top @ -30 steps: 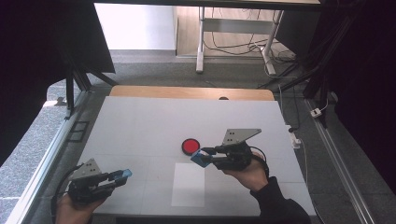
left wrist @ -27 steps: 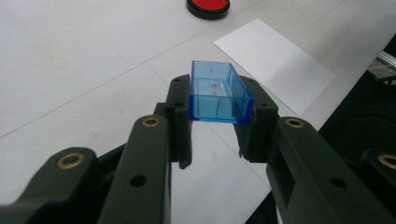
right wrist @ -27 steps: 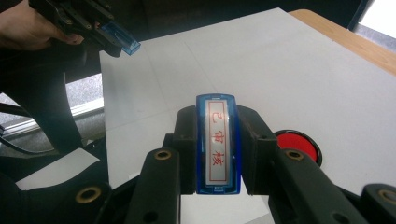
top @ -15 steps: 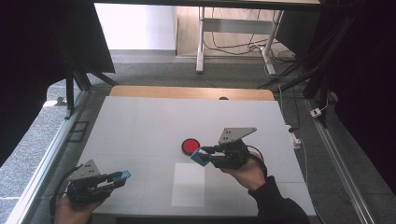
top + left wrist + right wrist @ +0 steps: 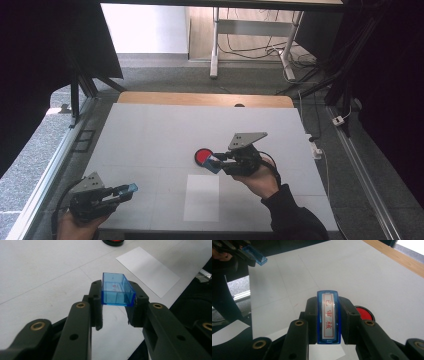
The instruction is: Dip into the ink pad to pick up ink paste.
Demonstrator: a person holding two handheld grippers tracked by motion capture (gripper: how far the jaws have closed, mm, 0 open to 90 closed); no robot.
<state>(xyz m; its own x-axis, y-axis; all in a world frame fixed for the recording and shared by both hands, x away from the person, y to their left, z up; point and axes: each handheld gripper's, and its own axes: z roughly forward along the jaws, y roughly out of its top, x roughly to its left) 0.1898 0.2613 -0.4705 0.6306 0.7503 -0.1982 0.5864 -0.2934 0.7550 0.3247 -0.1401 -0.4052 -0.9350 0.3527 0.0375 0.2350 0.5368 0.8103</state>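
Observation:
My right gripper (image 5: 213, 162) is shut on a blue stamp (image 5: 215, 164), held just right of a round red ink pad (image 5: 202, 156). In the right gripper view the stamp (image 5: 328, 316) shows its white face with red characters between the jaws, and the ink pad (image 5: 364, 313) lies just behind the right jaw. My left gripper (image 5: 129, 189) hovers at the table's near left, shut on a clear blue cap (image 5: 116, 289). A white paper sheet (image 5: 201, 197) lies between the two grippers.
The white table (image 5: 160, 130) has a wooden strip (image 5: 200, 99) along its far edge. Metal rails run along both sides. Cables and desk legs stand on the floor beyond. In the left gripper view, the paper (image 5: 147, 270) lies ahead to the right.
My right gripper with the stamp has shifted a little to the left, closer to the red ink pad. The left gripper has barely moved.

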